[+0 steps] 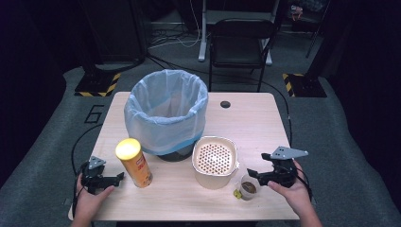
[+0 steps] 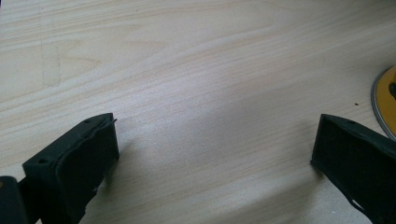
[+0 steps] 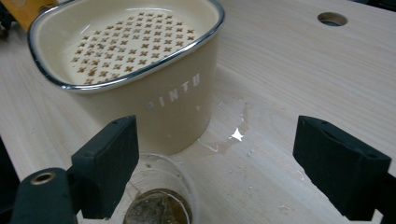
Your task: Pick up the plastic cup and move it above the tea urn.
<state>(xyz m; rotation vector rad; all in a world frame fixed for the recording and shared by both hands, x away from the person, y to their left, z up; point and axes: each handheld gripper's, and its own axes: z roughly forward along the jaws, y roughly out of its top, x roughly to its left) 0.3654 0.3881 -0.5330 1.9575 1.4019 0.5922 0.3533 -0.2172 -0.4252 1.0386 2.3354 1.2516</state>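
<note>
Jaws of both grippers stand wide apart with nothing between them. In the high view the left gripper (image 1: pixel 105 178) sits at the lower left of the frame, held by a hand (image 1: pixel 90 198) coming up from the bottom edge, its jaws aimed toward the yellow chip can (image 1: pixel 134 162) that stands upright just to its right. In the left gripper view the two black jaws rise from the lower corners over bare wood of the table (image 2: pixel 196 84), and a curved yellow edge of the can shows at the right border, beyond the right-hand jaw and apart from it.

At the lower right of the high view the right gripper (image 1: pixel 257 175) is held by the other hand (image 1: pixel 295 189), with its jaws pointing left at a small clear cup (image 1: pixel 248 187) holding something brown. In the right gripper view that cup (image 3: pixel 156 200) sits at the bottom centre-left, partly behind the left-hand jaw, so its rim lies near that jaw rather than centred in the gap; whether they touch I cannot tell. Just above it stands the cream strainer tub (image 3: pixel 135 70) with a perforated insert, and a small wet patch (image 3: pixel 231 135) glistens on the wood beside its base.

Toward the upper middle of the high view a bin with a pale blue liner (image 1: pixel 166 111) stands behind the can and tub
</note>
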